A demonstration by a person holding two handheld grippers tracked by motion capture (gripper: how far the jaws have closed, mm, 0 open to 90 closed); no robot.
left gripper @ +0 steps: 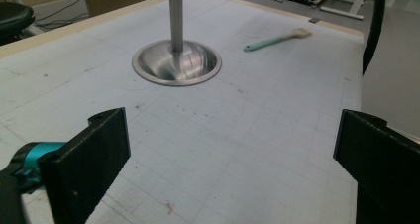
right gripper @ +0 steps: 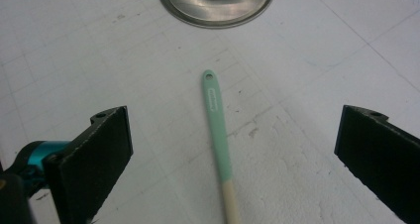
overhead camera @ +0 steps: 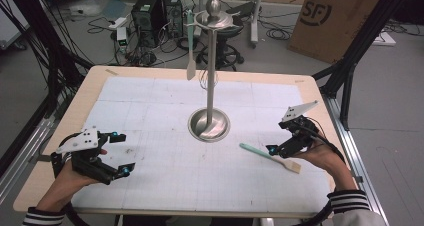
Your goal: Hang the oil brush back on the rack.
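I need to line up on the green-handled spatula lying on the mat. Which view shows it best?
The right gripper view: the spatula lies between the open jaws, its hanging hole sharp, though the blade is cut off. The high view shows its full length, partly under the right gripper. The left gripper view shows it small and far off.

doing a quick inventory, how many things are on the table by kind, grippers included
spatulas: 2, one lying on the mat, one hanging from the stand
metal stand: 1
grippers: 2, left gripper, right gripper, both open
total: 5
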